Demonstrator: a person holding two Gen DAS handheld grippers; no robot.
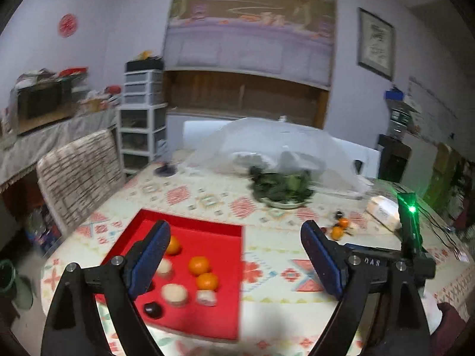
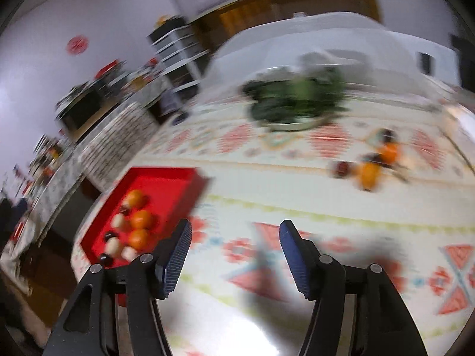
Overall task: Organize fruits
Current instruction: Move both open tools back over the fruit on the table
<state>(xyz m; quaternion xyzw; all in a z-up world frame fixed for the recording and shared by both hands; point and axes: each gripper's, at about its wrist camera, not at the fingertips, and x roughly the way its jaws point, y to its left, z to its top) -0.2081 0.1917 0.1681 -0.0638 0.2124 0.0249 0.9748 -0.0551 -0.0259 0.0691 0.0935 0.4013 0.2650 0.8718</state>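
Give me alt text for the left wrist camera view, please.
The open left gripper, holding nothing, hovers above a red tray of oranges and other small fruit on a patterned tablecloth. Loose oranges lie beyond, near a plate of greens.

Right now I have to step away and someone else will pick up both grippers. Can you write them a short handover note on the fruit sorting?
Left gripper: open, nothing between its pads.
Right gripper: open and empty over bare tablecloth.
Red tray: holds three oranges, a few pale round pieces and a couple of dark fruits.
Done: those pieces are in the tray.
Left: two oranges and some small dark fruits lie loose on the cloth, near the plate of greens. Pick them up and add them to the tray.
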